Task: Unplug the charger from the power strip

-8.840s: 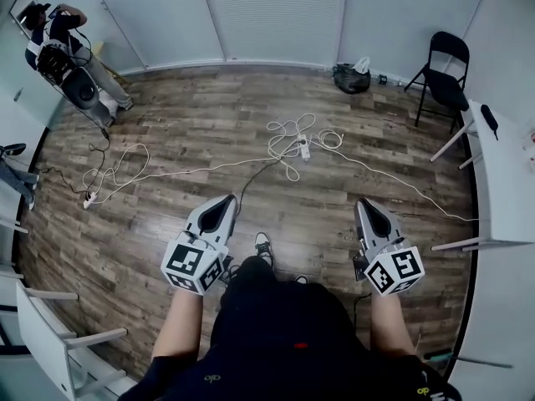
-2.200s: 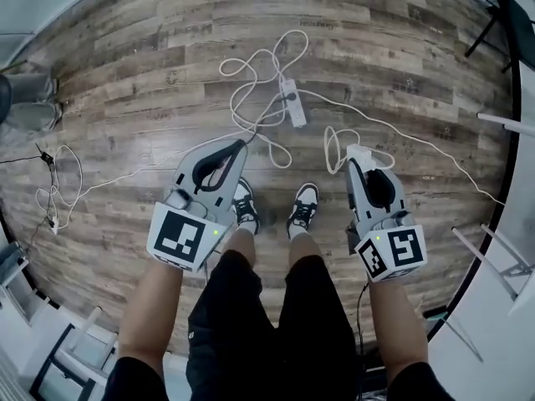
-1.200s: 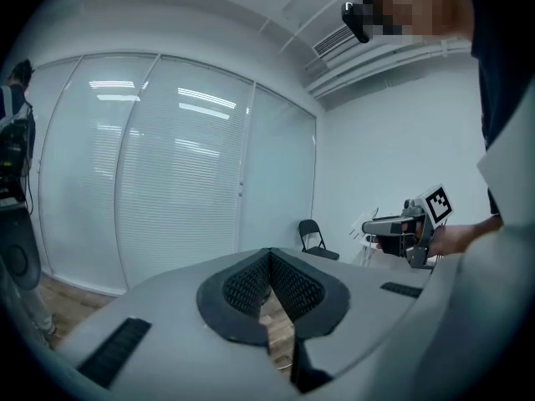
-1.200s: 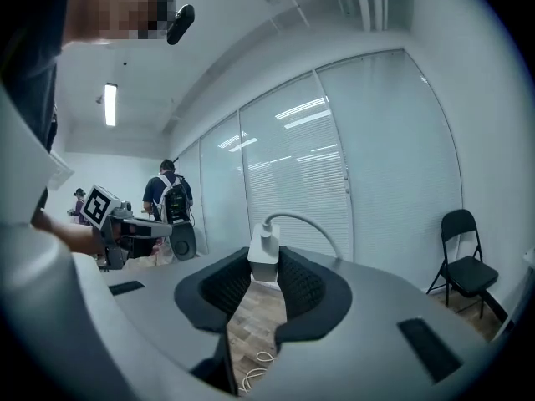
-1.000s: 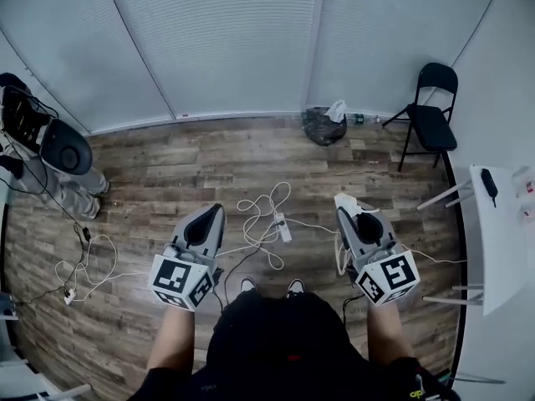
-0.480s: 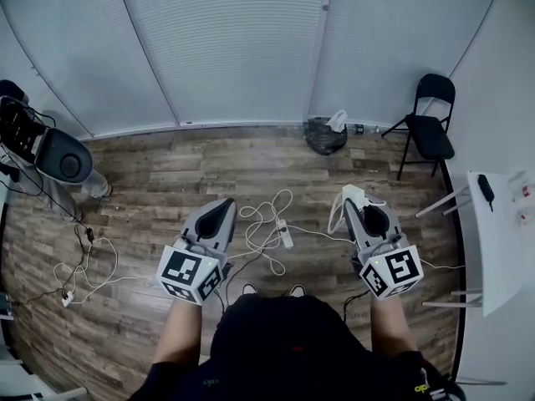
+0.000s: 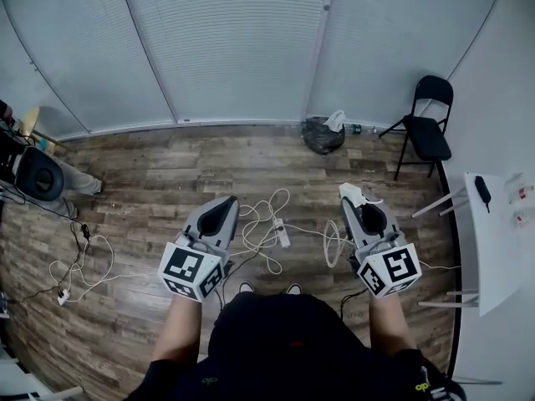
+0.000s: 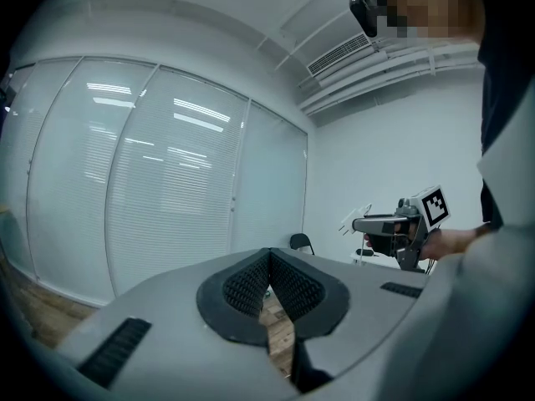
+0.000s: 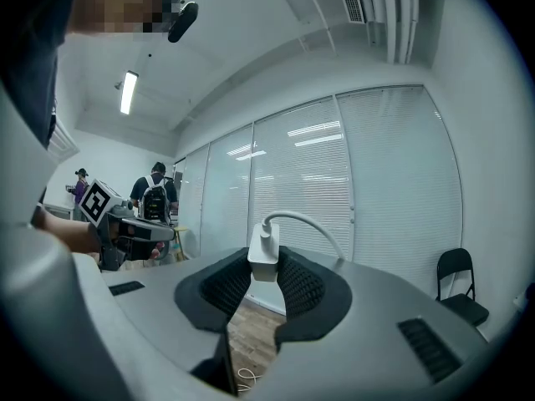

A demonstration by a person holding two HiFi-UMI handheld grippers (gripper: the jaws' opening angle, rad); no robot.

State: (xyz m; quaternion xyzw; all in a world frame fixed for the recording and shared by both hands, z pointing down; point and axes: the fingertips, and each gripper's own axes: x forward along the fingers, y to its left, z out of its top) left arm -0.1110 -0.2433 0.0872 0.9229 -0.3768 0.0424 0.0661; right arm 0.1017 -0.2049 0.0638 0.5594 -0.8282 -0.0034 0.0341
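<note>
My right gripper [image 7: 345,192] is shut on a white charger [image 7: 352,194], held level above the wooden floor. In the right gripper view the charger [image 9: 262,256] stands upright between the pads, and its white cable [image 9: 311,221] arcs off to the right. That cable [image 7: 333,242] hangs in a loop down to the floor. The white power strip [image 7: 282,233] lies on the floor between my two hands, among coiled white cables, apart from the charger. My left gripper [image 7: 227,200] is shut and holds nothing; its pads [image 8: 251,284] meet at the tip.
A black folding chair [image 7: 426,124] and a dark bag [image 7: 322,136] stand by the blinds at the back right. A white table [image 7: 493,232] is at the right. Another cable tangle [image 7: 79,266] lies on the floor at the left, near a person with equipment [image 7: 33,174].
The right gripper has risen slightly with the charger in it, and the cable loop now hangs lower beneath it. The person at the left has moved toward the picture's edge.
</note>
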